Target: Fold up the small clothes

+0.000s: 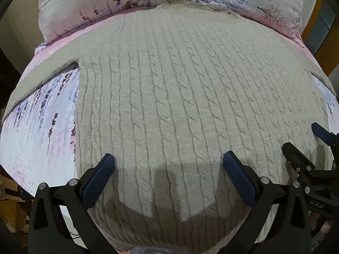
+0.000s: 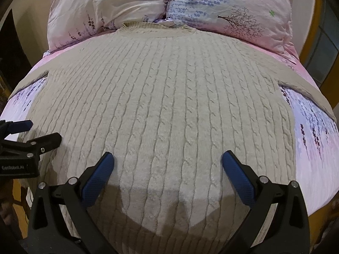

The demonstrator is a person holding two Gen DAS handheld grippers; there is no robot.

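A bed (image 2: 313, 169) with a pink, white and lavender flower-print sheet carries everything here. At its head edge two pillows in matching print sit side by side, touching: the left pillow (image 2: 101, 6) mostly pale pink, the right pillow (image 2: 233, 8) bluish with a small dark tree printed on it.

A beige cable-knit sweater (image 2: 165, 97) lies flat and spread open over the middle of the bed, covering most of its width. Its ribbed collar (image 2: 156, 28) points toward the head edge and reaches the seam where the two pillows meet. The left sleeve (image 1: 40, 78) runs out diagonally toward the left edge of the bed, and the right sleeve (image 2: 311, 93) runs out the same way toward the right edge; sheet shows in the gap between each sleeve and the body. The hem lies at the foot edge, under the two tools, and its lowest part is in their shadow.

The left gripper (image 1: 169, 169) hangs over the lower left part of the sweater with its blue-padded fingers spread wide, nothing between them. The right gripper (image 2: 167, 167) hangs over the lower right part, fingers likewise spread wide and empty. Each tool appears at the side of the other's view, so they are side by side near the foot edge. Whether the fingertips touch the knit cannot be told.
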